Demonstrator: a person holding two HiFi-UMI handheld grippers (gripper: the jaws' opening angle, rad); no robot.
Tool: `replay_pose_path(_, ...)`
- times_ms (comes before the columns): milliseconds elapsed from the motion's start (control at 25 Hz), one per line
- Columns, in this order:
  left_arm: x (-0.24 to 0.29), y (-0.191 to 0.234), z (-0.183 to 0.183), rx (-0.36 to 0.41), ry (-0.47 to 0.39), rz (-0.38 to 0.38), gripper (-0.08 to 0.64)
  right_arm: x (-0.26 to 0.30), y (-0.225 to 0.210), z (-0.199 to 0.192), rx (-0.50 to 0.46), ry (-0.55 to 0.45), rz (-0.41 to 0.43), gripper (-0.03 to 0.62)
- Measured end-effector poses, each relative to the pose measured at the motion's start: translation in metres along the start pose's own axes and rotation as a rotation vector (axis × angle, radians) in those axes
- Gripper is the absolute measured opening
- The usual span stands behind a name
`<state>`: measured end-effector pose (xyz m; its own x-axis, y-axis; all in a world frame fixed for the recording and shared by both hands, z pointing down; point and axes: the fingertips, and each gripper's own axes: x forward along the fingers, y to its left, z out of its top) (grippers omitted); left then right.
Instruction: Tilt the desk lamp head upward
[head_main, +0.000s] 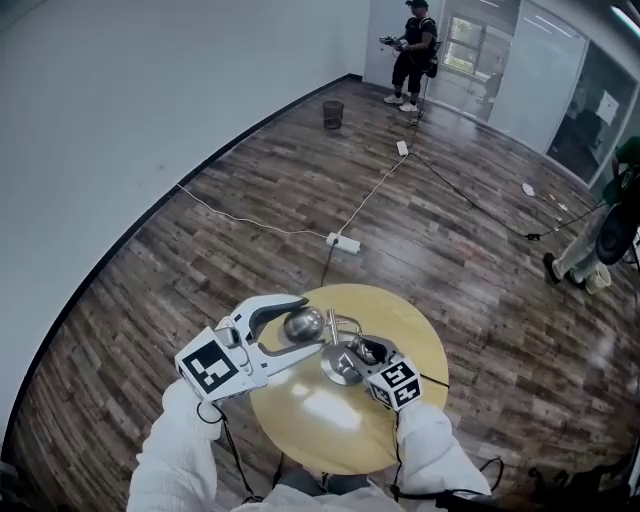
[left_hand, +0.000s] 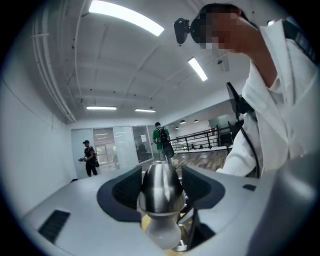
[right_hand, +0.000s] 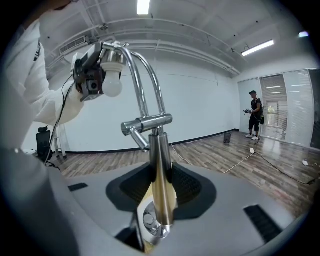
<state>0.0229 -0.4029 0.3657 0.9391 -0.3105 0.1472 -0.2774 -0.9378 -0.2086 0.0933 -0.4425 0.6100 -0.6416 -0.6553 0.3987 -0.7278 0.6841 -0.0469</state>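
Chrome lamp head (left_hand: 159, 190) and cylindrical stem (right_hand: 161, 175), mirror-smooth.

One lamp (head_main: 338, 366); two claws (head_main: 300, 328) (head_main: 358, 352); one table (head_main: 400, 425) (round)

The lamp head (left_hand: 159, 187) and lamp stem (right_hand: 161, 170) were polished silver, and the bulb (right_hand: 112, 85) was white. The left hand-held gripper (head_main: 298, 322) and the right hand-held gripper (right_hand: 161, 197) were pale grey with black pads and black-and-white square markers. The table (head_main: 330, 425) was yellowish, the floor (head_main: 250, 200) dark-brown planks.

Chrome desk lamp (right_hand: 150, 122), stem (right_hand: 161, 170) upright on table (head_main: 330, 420), head (head_main: 303, 324) high, bulb (right_hand: 112, 84) seemingly downward
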Motion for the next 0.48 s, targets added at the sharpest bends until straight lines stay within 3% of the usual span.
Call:
replay_pose_path(200, 0.046, -0.011, 0.036, 0.06, 0.002, -0.079, 0.247, -0.005, 0.001, -0.001, 0.0, 0.004, 0.003, 0.133)
replay_pose_path(480, 0.087, -0.025, 0.053, 0.098, 0.041, -0.152, 0.242, -0.009, 0.001, -0.003, -0.003, -0.001, 0.006, 0.133)
